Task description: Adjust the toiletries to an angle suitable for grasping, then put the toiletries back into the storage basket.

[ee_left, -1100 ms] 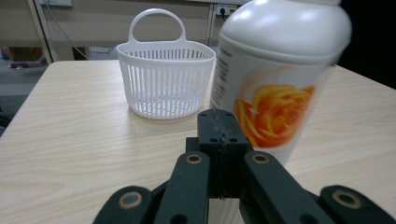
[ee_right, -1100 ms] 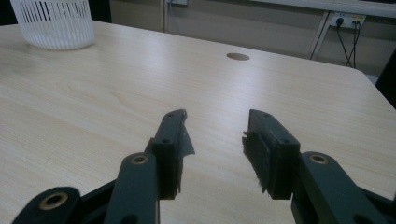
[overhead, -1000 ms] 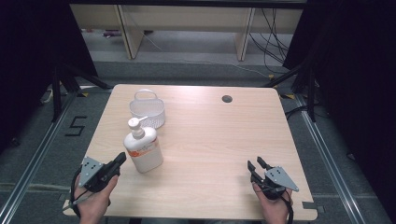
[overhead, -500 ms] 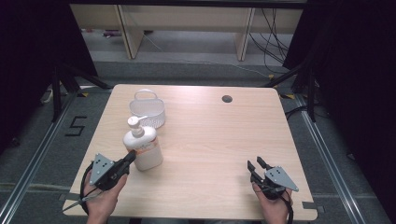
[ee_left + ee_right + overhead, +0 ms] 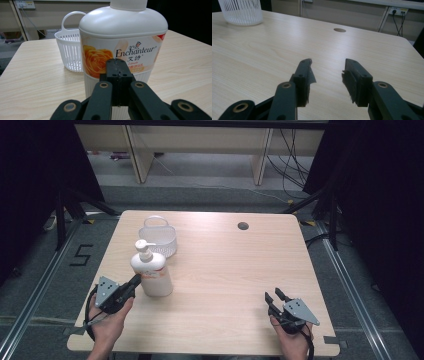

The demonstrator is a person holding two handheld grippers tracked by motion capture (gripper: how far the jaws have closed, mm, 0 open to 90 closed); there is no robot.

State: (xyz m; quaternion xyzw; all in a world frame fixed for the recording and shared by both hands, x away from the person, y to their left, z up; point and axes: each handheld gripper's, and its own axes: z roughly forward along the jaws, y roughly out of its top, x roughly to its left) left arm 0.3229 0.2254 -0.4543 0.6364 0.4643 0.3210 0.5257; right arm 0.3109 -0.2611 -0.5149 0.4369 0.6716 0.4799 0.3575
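Pump bottle stands upright, left tool closed at its side; right tool apart.

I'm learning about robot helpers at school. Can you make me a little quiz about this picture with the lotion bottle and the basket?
1. True or false: the left gripper has its jaws closed together, with nothing between them.
2. What stands just behind the pump bottle on the table? A) a white basket B) a red cup C) a book
3. What flower is printed on the bottle's label?

Key:
1. True. The jaws are pressed shut, right up by the bottle's side. The right gripper is the open one.
2. A, the white basket with a handle.
3. An orange rose, beside the word Enchanteur.
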